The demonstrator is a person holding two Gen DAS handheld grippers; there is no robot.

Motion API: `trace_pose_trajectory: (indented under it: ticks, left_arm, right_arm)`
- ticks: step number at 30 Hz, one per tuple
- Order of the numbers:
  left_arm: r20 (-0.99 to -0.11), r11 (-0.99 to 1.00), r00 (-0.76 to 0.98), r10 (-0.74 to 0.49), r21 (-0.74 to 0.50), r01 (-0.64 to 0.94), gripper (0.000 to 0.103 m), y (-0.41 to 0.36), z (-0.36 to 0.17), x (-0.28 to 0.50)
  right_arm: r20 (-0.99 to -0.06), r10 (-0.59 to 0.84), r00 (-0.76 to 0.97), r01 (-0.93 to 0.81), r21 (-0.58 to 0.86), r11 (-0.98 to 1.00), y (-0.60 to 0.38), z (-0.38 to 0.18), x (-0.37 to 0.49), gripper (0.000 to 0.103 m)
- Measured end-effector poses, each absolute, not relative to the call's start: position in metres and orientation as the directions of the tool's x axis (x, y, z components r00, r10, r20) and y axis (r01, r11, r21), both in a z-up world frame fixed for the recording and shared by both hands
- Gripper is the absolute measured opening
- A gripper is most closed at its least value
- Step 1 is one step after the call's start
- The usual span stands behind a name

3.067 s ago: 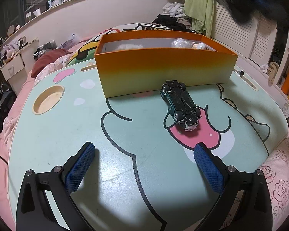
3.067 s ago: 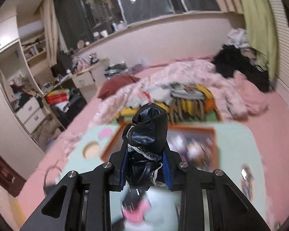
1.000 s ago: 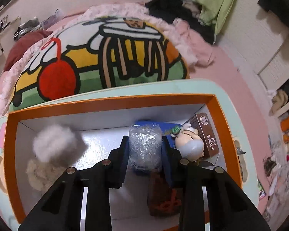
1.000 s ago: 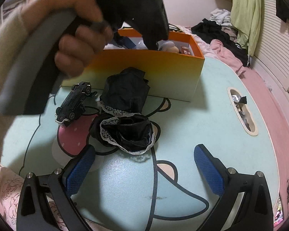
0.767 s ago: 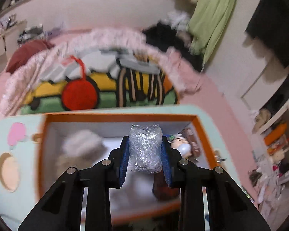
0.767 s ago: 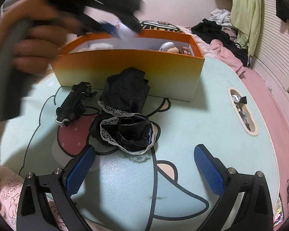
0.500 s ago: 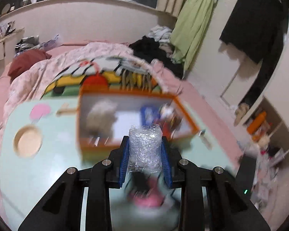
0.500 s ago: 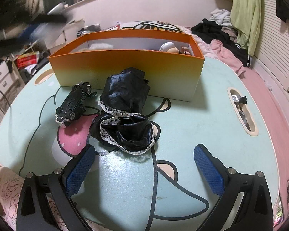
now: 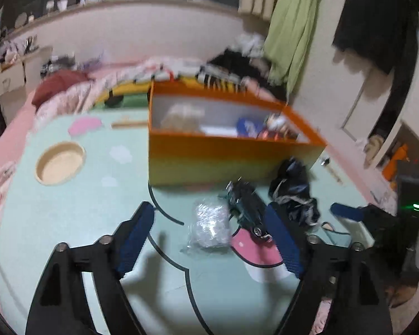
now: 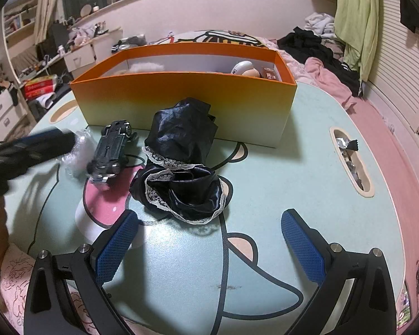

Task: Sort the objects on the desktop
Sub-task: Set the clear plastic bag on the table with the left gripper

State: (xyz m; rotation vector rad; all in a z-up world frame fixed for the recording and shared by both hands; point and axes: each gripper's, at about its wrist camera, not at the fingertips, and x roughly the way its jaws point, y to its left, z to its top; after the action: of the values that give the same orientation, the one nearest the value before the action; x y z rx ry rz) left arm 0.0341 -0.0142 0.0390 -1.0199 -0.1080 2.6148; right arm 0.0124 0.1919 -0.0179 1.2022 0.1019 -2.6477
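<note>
Orange cardboard box (image 10: 181, 106) fills my upper centre; below it lie black lace-trimmed fabric (image 10: 181, 173), an overturned toy car (image 10: 111, 148), and a bubble-wrap bundle (image 9: 211, 224). My left gripper (image 9: 209, 240) and right gripper (image 10: 209, 245) both gape wide, empty.

The clear plastic-wrapped bundle (image 9: 211, 224) lies on the desk (image 10: 307, 173), just beside the upturned toy car (image 10: 111, 146). The black lace-trimmed cloth (image 10: 181, 164) sits crumpled near the car's other side. All 3 lie before the orange box (image 10: 187, 103), which holds several small items.
</note>
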Motion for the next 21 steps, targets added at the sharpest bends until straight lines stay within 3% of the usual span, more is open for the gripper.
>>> trace_pose_trajectory:
  ticks: [5, 6, 8, 18, 20, 21]
  left_arm:
    - [-0.731, -0.926, -0.621, 0.282, -0.037, -0.377, 0.082, -0.001, 0.020, 0.057]
    - [-0.747, -0.922, -0.611, 0.263, -0.008, -0.387, 0.086, 0.003, 0.011, 0.060]
    - [-0.708, -0.920, -0.674, 0.210, 0.090, -0.380, 0.089, 0.012, 0.006, 0.070]
    - [-0.728, -0.945, -0.657, 0.199, 0.036, -0.326, 0.091, 0.004, 0.006, 0.063]
    - [-0.727, -0.943, -0.655, 0.206, 0.033, -0.332, 0.091, 0.003, 0.003, 0.065]
    - [-0.726, -0.942, -0.655, 0.210, 0.030, -0.335, 0.091, 0.002, 0.003, 0.066]
  right_arm:
    - [-0.751, -0.181, -0.636, 0.238, 0.032, -0.971, 0.191, -0.018, 0.013, 0.102]
    - [-0.751, -0.180, -0.635, 0.238, 0.032, -0.971, 0.192, -0.018, 0.012, 0.102]
    - [-0.751, -0.174, -0.637, 0.238, 0.024, -0.971, 0.191, -0.018, 0.012, 0.103]
    - [-0.745, -0.200, -0.636, 0.241, 0.055, -0.969, 0.190, -0.013, 0.013, 0.102]
    - [-0.714, -0.243, -0.657, 0.242, 0.106, -0.964, 0.201, -0.006, 0.012, 0.100]
    - [-0.693, -0.256, -0.674, 0.235, 0.127, -0.964, 0.207, 0.000, 0.012, 0.093]
